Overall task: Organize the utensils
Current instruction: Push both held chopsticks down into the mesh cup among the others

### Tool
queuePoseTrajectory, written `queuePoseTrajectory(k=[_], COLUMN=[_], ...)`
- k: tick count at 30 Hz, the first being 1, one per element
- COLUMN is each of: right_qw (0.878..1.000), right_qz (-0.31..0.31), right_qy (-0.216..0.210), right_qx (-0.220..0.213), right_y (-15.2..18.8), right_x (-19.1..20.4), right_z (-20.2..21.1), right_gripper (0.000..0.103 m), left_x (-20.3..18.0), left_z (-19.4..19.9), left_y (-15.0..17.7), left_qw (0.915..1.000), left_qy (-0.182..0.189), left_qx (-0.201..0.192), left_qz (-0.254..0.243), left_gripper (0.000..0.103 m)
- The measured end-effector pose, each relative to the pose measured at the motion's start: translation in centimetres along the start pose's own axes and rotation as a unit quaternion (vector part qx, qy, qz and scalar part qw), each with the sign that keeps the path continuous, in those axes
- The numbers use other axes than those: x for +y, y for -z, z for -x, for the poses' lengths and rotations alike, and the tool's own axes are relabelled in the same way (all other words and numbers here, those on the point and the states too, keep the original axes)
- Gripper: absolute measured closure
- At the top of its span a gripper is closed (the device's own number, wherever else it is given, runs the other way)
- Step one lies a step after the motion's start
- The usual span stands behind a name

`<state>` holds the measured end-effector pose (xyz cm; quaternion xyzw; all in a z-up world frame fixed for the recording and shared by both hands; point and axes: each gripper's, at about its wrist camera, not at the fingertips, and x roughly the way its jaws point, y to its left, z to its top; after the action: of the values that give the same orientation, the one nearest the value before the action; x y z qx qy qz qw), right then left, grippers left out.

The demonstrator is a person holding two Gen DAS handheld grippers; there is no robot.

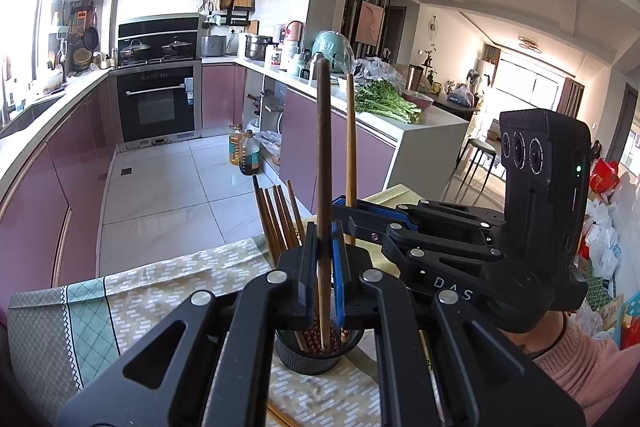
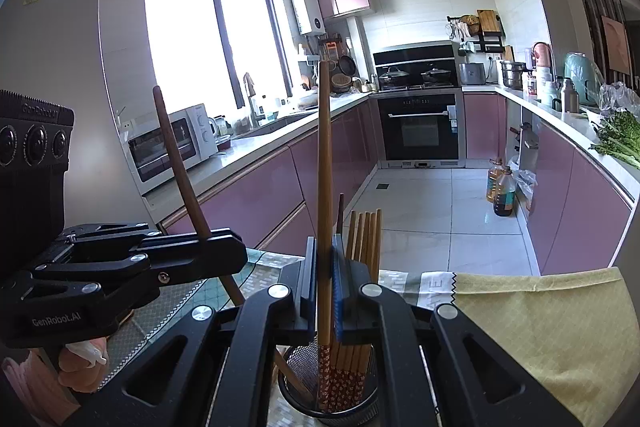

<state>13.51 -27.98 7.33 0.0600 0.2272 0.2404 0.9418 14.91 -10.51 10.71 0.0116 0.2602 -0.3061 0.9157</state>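
My left tool (image 1: 324, 259) pinches one dark chopstick (image 1: 323, 163) upright over the black holder (image 1: 308, 357); my right tool (image 2: 323, 275) pinches a lighter chopstick (image 2: 324, 167) there. Five more chopsticks (image 2: 366, 235) stand inside, crowding the slot, on the cloth-covered tabletop (image 1: 160, 291).

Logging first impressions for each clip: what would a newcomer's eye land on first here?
Two black grippers, left gripper and right gripper, each shut on one upright chopstick: a dark chopstick and a lighter chopstick. Both lower ends dip into the black mesh holder on the patterned tablecloth, beside a bundle of chopsticks already standing inside it. Behind lies a pink-cabinet kitchen.
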Motion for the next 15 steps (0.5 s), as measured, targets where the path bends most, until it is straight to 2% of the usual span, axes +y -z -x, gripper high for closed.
queuePoseTrajectory(k=[15], right_qw=[1.000], right_qz=[-0.006], right_qy=[0.006], right_qx=[0.015], right_y=[0.82], right_x=[-0.25], right_z=[-0.83], right_gripper=[0.097], left_x=[-0.25], left_z=[-1.08], left_y=[0.10], left_qw=[0.9997], left_qy=[-0.008], left_qx=[0.021], left_qz=[-0.007], left_gripper=[0.096])
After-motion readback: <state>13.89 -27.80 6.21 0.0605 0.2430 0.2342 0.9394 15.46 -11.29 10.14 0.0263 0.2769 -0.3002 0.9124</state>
